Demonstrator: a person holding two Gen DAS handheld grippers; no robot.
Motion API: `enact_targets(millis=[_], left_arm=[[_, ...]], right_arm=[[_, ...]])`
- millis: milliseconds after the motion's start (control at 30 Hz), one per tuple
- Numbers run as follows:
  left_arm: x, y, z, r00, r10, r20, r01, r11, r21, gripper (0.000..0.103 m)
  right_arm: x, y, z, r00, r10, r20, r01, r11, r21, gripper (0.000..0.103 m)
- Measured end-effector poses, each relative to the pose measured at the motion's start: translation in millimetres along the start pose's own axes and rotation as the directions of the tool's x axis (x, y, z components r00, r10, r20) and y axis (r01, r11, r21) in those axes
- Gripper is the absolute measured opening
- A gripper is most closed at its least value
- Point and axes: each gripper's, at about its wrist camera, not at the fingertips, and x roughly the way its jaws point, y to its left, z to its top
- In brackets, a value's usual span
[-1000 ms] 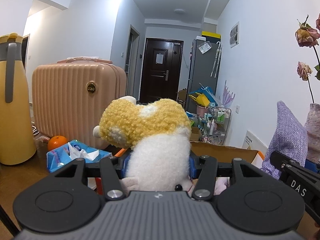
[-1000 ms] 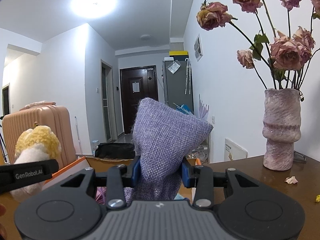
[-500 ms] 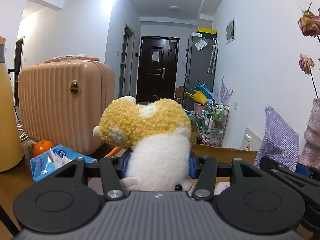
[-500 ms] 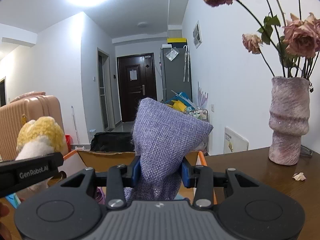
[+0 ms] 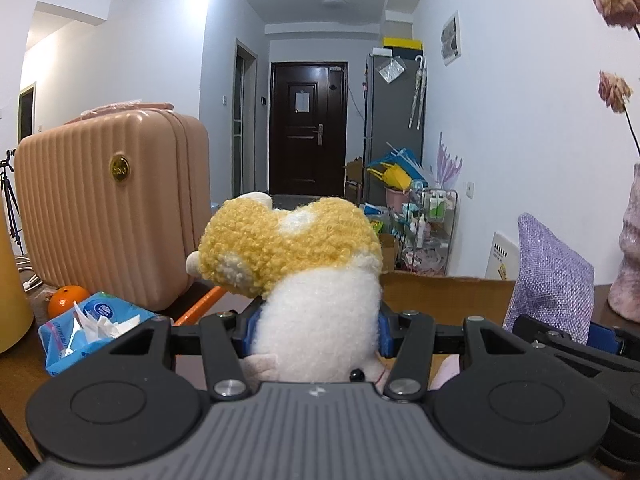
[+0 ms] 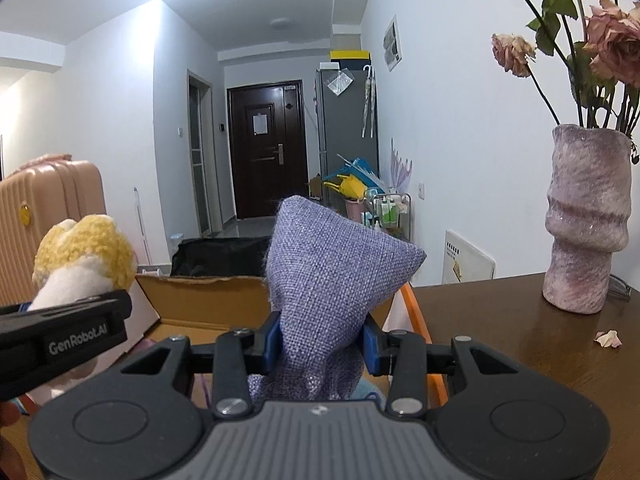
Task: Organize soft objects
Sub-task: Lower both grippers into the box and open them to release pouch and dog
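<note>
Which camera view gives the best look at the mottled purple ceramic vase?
The right wrist view: the mottled purple ceramic vase stands whole on the brown table, stems rising from it. The left wrist view catches only a sliver of it at the right edge.

A lived-in home hallway — dark entrance door, grey fridge, pink suitcase, cluttered trolley — with a vase of dried roses on the wooden tabletop.
</note>
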Motion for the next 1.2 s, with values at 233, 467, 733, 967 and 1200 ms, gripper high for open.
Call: enact_targets(millis=[233,467,733,967,1200], left_arm=[[10.0,5.2,-3.6,0.999,-0.005,-0.039,0.004,1.000,-0.007,0.053],[17.4,10.1,-5.8,0.996,-0.031,-0.078,0.030,0.999,-0.016,0.053],[23.5,14.8,-6.6,0.994,-0.045,-0.103,0.043,0.999,-0.021,0.053],[24.4,16.8,-5.0,0.993,-0.048,-0.104,0.045,0.998,-0.032,0.055],[11.5,18.5,-7.5,0.998,-0.039,-0.051,0.037,0.998,-0.044,0.092]], right_arm=[[4.2,7.4,-11.2,1.000,-0.015,-0.011,0.014,0.999,-0.052,0.040],[3.2,13.7,-17.5,1.000,-0.013,-0.011,0.012,0.996,-0.084,0.040],[4.3,11.2,-16.5,1.000,-0.011,-0.012,0.010,0.997,-0.082,0.040],[3.1,9.9,-17.0,1.000,-0.011,-0.011,0.010,0.997,-0.076,0.046],[-1.1,7.8,-16.5,1.000,-0.011,0.011,0.012,0.997,-0.075,0.077]])
